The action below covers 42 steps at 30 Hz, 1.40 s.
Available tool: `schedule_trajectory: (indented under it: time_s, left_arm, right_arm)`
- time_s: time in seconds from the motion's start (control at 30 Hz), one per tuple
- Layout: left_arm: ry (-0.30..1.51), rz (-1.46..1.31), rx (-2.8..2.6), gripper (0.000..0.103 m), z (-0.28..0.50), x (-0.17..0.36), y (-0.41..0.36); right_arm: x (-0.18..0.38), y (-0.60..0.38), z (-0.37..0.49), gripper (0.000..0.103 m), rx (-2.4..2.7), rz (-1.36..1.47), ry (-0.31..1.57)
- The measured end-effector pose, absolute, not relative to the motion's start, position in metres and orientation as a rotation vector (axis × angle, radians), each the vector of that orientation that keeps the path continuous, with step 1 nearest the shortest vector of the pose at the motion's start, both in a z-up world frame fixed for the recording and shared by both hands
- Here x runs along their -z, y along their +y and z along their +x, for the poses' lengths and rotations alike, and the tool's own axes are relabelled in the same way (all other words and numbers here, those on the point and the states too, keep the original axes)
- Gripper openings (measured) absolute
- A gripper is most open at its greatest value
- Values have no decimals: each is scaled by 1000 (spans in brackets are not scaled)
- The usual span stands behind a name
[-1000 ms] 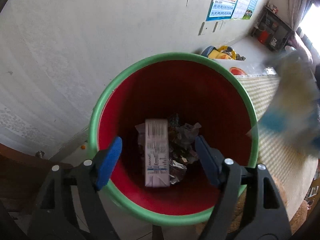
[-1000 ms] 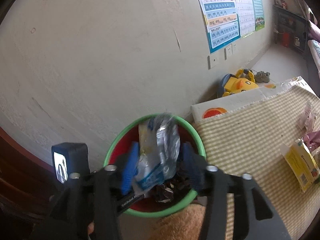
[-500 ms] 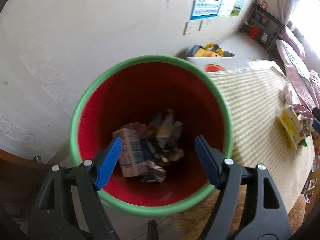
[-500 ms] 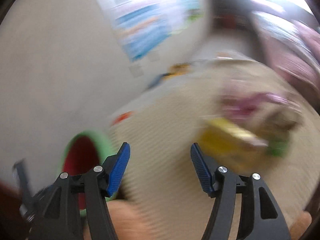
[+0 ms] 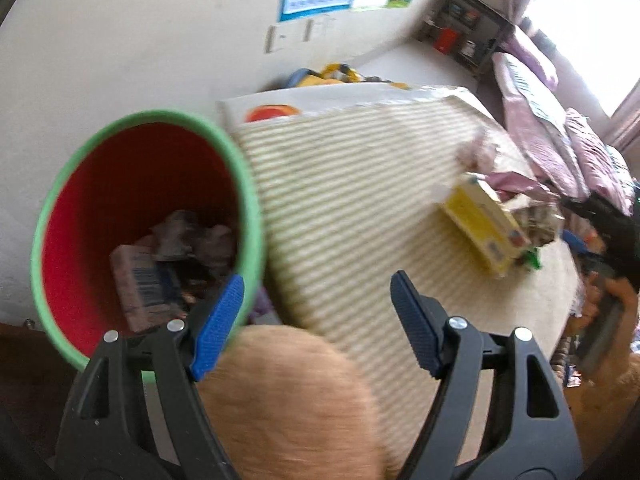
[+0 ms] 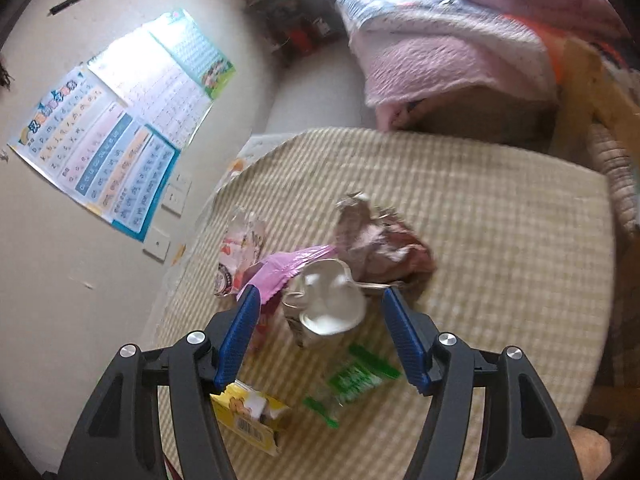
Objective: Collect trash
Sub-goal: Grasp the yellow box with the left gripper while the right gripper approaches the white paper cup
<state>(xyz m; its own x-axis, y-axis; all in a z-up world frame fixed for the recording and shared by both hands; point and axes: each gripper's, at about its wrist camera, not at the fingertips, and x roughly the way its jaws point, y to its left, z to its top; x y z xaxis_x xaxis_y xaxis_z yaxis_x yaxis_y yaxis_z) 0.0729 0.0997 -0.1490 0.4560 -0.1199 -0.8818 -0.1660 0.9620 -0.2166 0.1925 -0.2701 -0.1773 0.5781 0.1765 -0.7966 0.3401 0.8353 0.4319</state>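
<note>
We have some trash in the red bin [image 5: 132, 216] — our right gripper [image 6: 316, 334], jaws apart and empty, hangs over the crushed cup [image 6: 328, 304]; wrappers [image 6: 384, 244] remain on the tabletop [image 6: 500, 240]. Left gripper [image 5: 316, 320] gapes empty.

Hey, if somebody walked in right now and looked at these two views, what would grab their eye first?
Probably the red bin with the green rim at the left of the left wrist view, already holding crumpled trash. Next, the litter heaped on the checked mat: a squashed white cup lies between the right gripper's open jaws, with a pink wrapper to its left and a yellow carton nearer the camera.
</note>
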Motion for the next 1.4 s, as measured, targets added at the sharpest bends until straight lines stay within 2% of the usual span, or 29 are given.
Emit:
schedule_trajectory:
  time_s: [0.03,0.07,0.1,0.43,0.63,0.73,0.83,0.9,1.03,1.1,1.23,1.3,1.37,1.4]
  left_arm:
    - [1107,-301,-17,73,76,148,92]
    - [1112,-311,-5,73,77,148,86]
    - [1121,-325,14,73,81,148,75]
    - [1153,-315,57,73,127,166,-6]
    - [1111,-226,-7,79,165,175,-47]
    - [1128,-213,-52,84,179,184,-62]
    - [1153,-169,-62,94,189,193,-78]
    - [1150,-139,-69,95,191,194,-86]
    - [1161,-97,-62,96,187,196,-97]
    - [1166,-82,-69,98,185,197,-99]
    - [1187,-50,-35,97,186,201,-106]
    - [1209,-54,3,96,185,204,-109]
    - [1231,-87,37,72,182,206,-109]
    - [1241,-108,64,70,179,206,-109]
  right_arm:
    - [182,-269,197,57,102,594,979]
    - [186,-270,198,45,98,600,987]
    - [188,-273,198,44,80,627,977]
    - [145,-275,107,43,-20,465,842]
    - [151,-263,53,43,-10,364,780]
    - [161,-265,53,44,-40,396,848]
    - [179,-268,51,44,-81,447,951]
    - [192,-268,49,44,-117,463,1030]
    - [211,-265,49,47,-164,502,1145]
    - [208,-262,48,60,-173,495,1134]
    - [197,-261,42,64,-173,469,1064]
    - [199,-262,42,64,-171,483,1057]
    - [202,-266,43,64,-165,495,1059]
    - [203,-266,43,64,-163,498,1059]
